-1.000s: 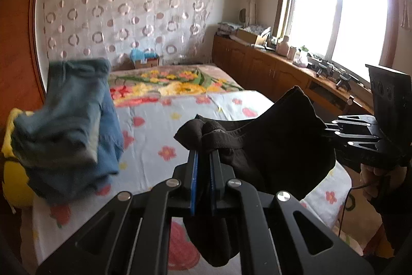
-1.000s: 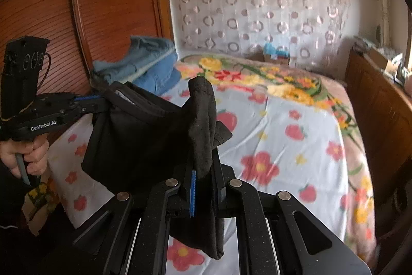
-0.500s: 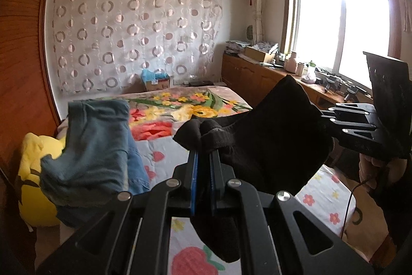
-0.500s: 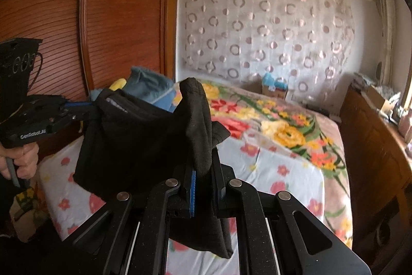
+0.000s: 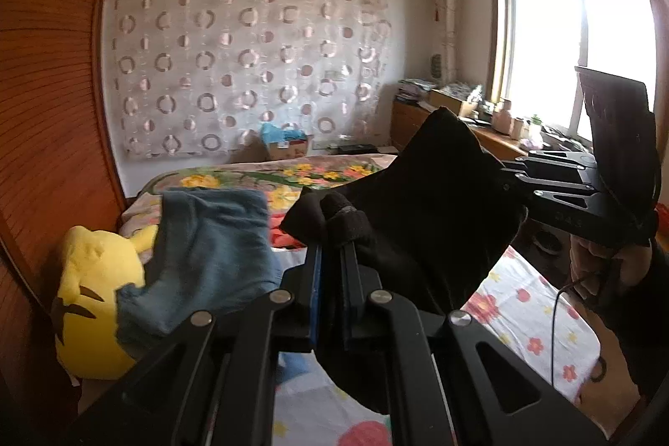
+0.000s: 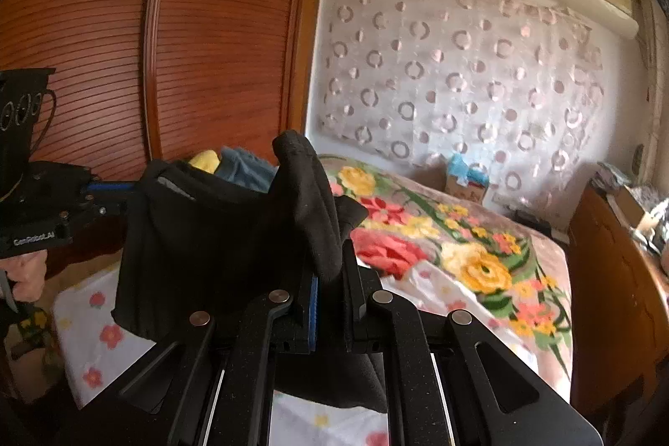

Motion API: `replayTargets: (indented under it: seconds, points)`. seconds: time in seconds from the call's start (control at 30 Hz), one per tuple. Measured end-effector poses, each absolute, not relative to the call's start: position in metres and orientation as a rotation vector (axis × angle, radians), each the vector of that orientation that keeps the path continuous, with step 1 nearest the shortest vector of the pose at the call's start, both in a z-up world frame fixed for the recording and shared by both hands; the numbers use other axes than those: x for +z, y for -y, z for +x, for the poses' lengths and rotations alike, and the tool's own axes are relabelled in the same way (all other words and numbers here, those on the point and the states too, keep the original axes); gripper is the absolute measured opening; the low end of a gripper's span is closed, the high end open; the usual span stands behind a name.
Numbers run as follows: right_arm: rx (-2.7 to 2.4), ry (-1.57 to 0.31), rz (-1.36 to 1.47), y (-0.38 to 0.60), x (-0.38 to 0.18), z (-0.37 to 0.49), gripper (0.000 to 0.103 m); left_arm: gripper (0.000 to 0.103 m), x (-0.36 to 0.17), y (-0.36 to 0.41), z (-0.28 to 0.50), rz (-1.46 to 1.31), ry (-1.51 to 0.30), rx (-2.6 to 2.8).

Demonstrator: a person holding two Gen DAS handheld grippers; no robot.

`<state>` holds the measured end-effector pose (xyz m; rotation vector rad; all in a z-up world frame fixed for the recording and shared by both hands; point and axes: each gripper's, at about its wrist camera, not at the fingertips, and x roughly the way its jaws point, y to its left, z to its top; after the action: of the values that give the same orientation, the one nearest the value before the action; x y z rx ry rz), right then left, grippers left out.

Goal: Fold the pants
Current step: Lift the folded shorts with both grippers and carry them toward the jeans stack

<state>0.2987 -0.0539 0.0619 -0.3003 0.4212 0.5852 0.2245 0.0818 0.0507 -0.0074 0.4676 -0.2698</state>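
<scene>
nearest, the left gripper is pinched tight on a bunched edge of the black pants, and the right gripper is clamped the same way on another edge. the pants hang slack between the two, lifted clear above the bed, their lower part drooping out of sight, so no fold shows yet. what's left, by my reckoning: spread them flat, then fold. farther off at ten o'clock in the left view, blue jeans lie heaped against a yellow plush.
</scene>
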Motion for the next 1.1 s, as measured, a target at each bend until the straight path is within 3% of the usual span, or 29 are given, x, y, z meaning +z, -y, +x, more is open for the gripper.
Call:
replayTargets:
  seconds: [0.57,1.07,1.1]
  points:
    - [0.750,-0.350,-0.366,-0.042,0.057,0.408,0.006,0.004,0.026,-0.148,0.264,-0.074,-0.462,-0.092]
    - [0.918,-0.422,-0.412,-0.147,0.019,0.464,0.006,0.005,-0.005,-0.181,0.258,-0.149,-0.492,0.050]
    - [0.918,-0.444,-0.396,-0.149,0.016,0.468,0.011,0.005,-0.009,-0.184,0.260,-0.153,-0.505,0.055]
